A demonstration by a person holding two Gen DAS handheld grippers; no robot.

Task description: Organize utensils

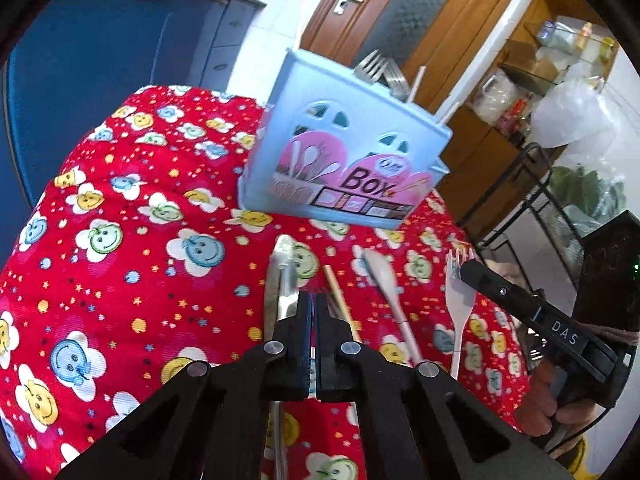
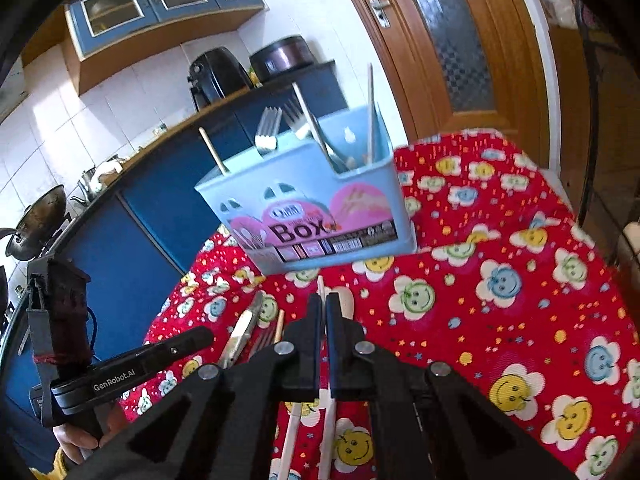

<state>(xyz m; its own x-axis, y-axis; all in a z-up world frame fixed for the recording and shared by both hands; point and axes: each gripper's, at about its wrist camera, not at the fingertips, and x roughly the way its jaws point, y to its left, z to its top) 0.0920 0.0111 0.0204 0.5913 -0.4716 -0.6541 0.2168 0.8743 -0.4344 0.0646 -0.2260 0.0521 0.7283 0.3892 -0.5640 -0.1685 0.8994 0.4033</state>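
Well, four loose utensils lie in a row on the near part of the table. From left to right they are a metal utensil (image 1: 280,276), a wooden chopstick (image 1: 338,296), a white spoon (image 1: 382,276) and a white fork (image 1: 459,304), with their heads pointing away toward the far side.

The left gripper (image 1: 313,300) hangs over the left end of the row with its jaws clenched pad to pad. Nothing shows between them. The metal utensil runs just beside and under its left finger, and the chopstick is just to its right.

The right gripper (image 2: 323,300) is at the right end of the row, with its tip at the neck of the white fork. Its jaws are clenched too. In its own view a strip of white shows between the pads and a white handle runs out below them, so it seems to pinch the fork. A hand (image 1: 546,398) grips its handle at the near right.

Beyond the row, on the far side of the table, stands a pale blue utensil box (image 1: 340,148). It holds metal forks (image 2: 266,132) and some chopsticks standing upright.

Everything rests on a red cloth (image 1: 140,240) printed with smiling flowers. Blue cabinets (image 1: 100,60) stand behind on the left and a wooden door (image 1: 408,12) on the right.
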